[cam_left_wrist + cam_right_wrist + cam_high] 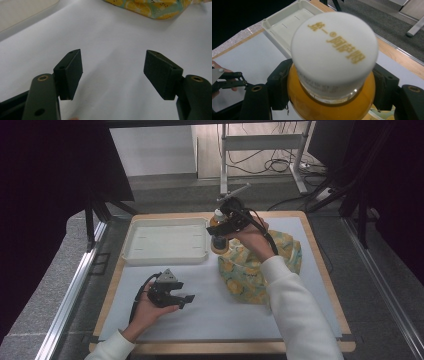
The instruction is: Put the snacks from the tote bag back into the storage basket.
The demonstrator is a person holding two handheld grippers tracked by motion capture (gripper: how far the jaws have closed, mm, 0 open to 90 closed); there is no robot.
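Jaws on our right gripper [329,100] are clamped on the shoulder of a bottle of orange drink [332,105], one pad each side just under the white cap [334,47], so it's a wide grip and not a deep one. Left gripper [113,75] is sitting spread wide open with nothing between the pads, just parked low over the white sheet [112,32].

From the high view the bottle [218,232] hangs between the white tray [165,257] and the lemon-print cloth bag [260,265], right by the tray's near corner, and it looks like we're taking it to the tray.

Stuff we'd worry about:
- that shoulder is rounded and slick, and the pads only catch a narrow band, so the bottle could swing or slide out if we tilt the hand
- the base could clip the tray's raised rim on the way in and get levered out of the grip
- full of liquid, so it's heavy, and a drop onto the table would send it rolling
- letting go before the base sits flat would likely tip it over inside the tray
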